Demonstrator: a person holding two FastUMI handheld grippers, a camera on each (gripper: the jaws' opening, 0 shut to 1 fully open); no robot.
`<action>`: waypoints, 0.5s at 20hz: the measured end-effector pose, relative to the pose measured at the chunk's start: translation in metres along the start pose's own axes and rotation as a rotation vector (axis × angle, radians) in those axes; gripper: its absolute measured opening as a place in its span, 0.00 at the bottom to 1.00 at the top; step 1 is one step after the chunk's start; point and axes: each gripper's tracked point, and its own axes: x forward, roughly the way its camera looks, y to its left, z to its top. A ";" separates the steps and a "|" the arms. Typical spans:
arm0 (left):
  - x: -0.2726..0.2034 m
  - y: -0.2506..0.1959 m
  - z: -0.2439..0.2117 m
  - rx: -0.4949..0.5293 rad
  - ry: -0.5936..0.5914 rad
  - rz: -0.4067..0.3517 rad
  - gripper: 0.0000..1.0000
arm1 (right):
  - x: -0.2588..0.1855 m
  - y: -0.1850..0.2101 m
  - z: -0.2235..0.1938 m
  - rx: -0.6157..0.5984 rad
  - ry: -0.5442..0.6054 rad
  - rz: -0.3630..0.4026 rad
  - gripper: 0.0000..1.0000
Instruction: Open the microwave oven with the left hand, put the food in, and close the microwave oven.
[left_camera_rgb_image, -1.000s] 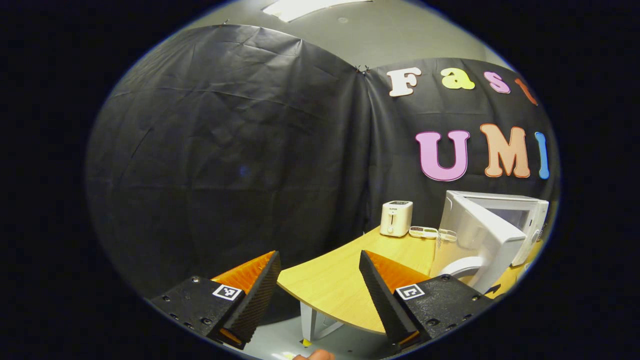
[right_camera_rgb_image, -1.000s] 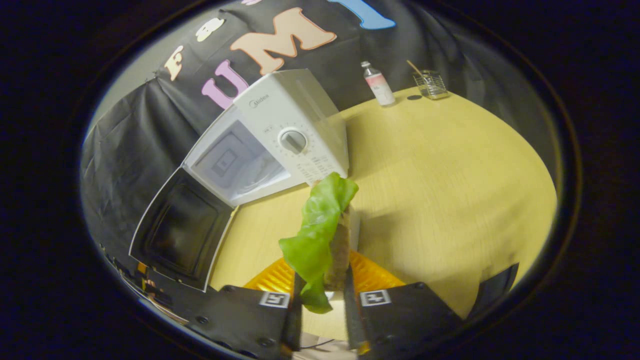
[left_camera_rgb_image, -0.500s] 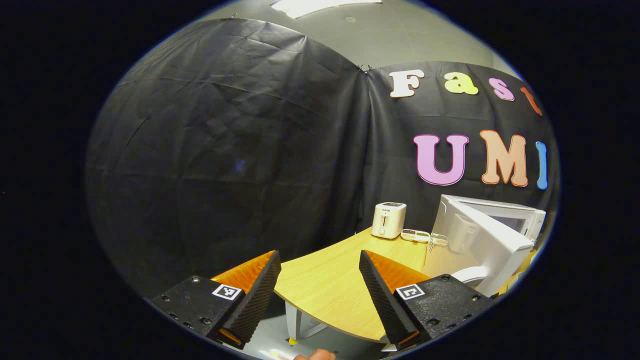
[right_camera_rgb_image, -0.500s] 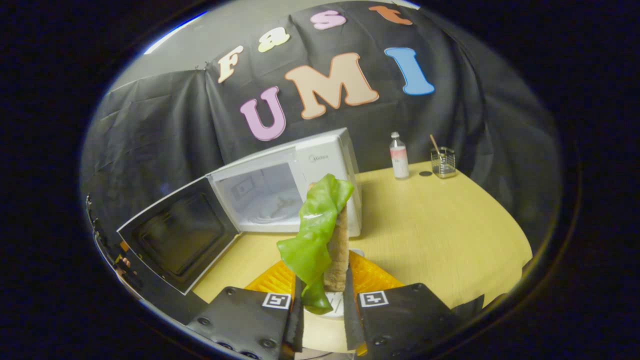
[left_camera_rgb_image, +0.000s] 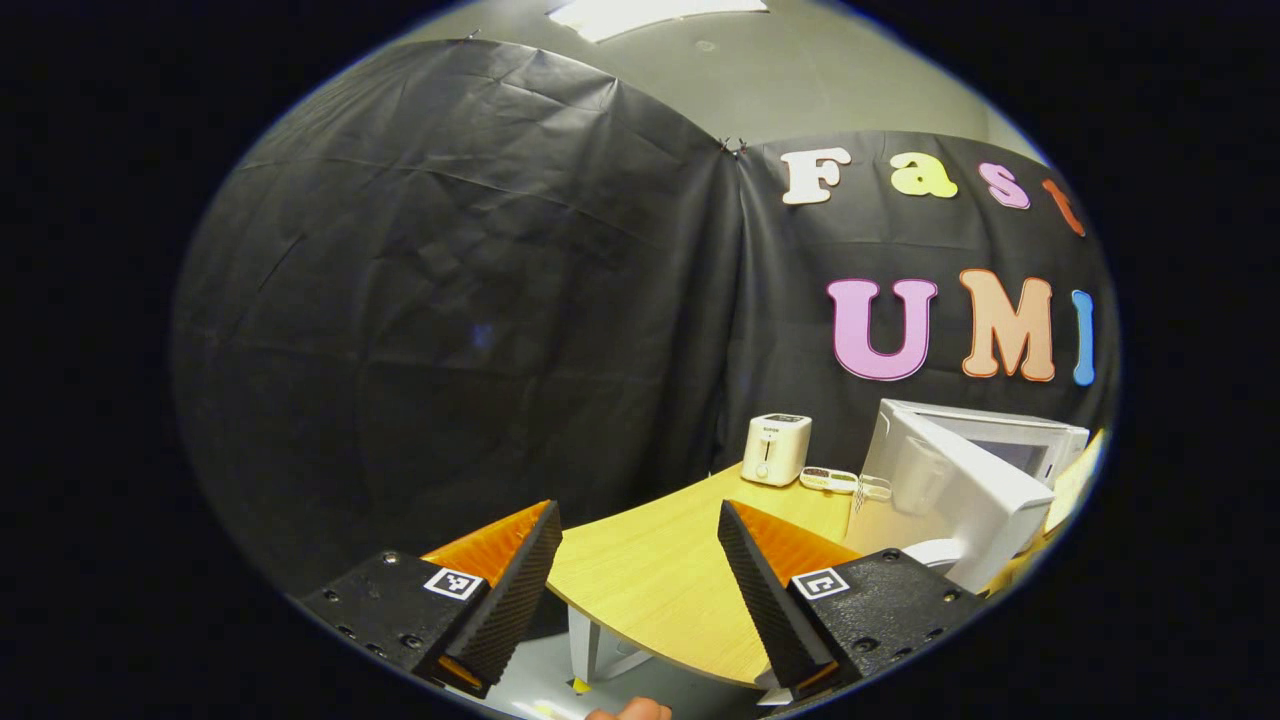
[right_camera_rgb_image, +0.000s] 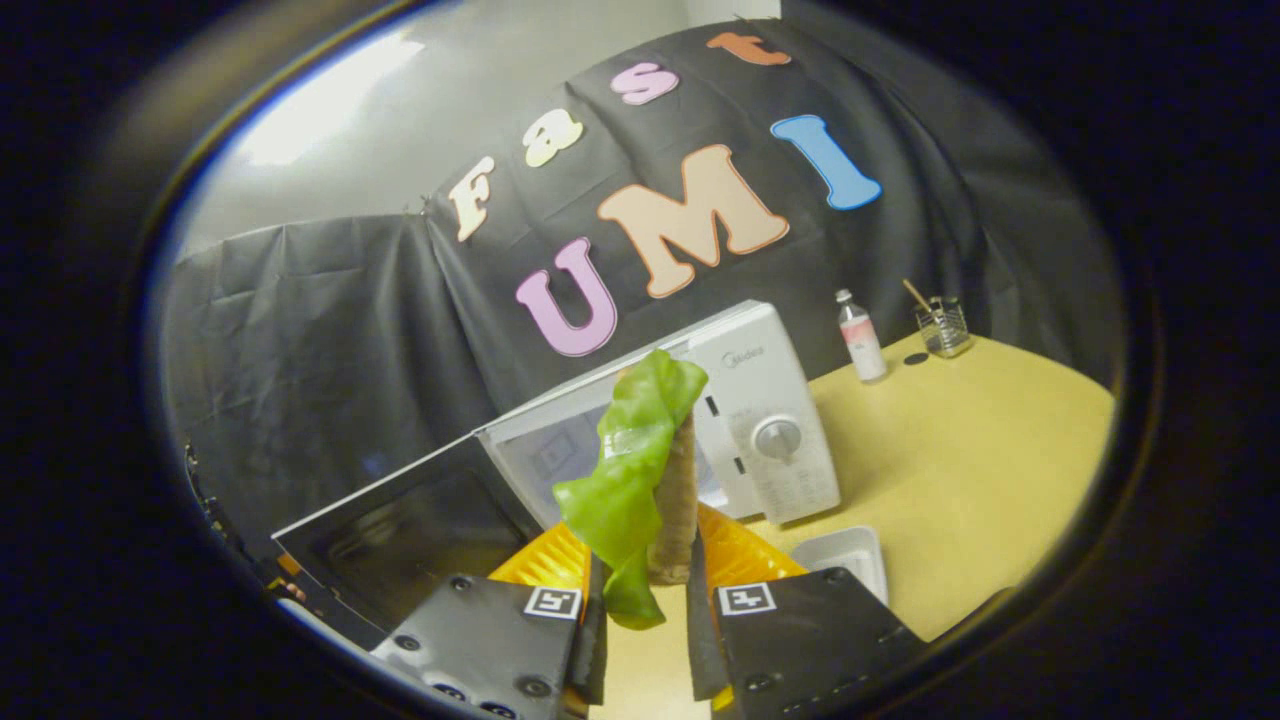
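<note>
Not much to read here tbh. The microwave (right_camera_rgb_image: 765, 420) has a brand name printed at the top of its control panel in the right gripper view, looks like "Midea", plus tiny markings around and below the dial (right_camera_rgb_image: 777, 437) that are too small to make out. The toaster (left_camera_rgb_image: 776, 449) in the left gripper view has a small dark mark on its front, unreadable. The bottle (right_camera_rgb_image: 860, 338) has a label, can't read it.
</note>
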 end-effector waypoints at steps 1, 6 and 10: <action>-0.001 0.003 0.003 0.008 -0.010 0.007 0.96 | 0.008 0.007 -0.006 0.023 -0.010 0.002 0.28; -0.004 0.012 0.015 0.029 -0.049 0.039 0.96 | 0.045 0.037 -0.025 0.084 -0.117 -0.029 0.35; -0.010 0.016 0.019 0.041 -0.064 0.045 0.96 | 0.081 0.055 -0.040 0.151 -0.117 -0.042 0.35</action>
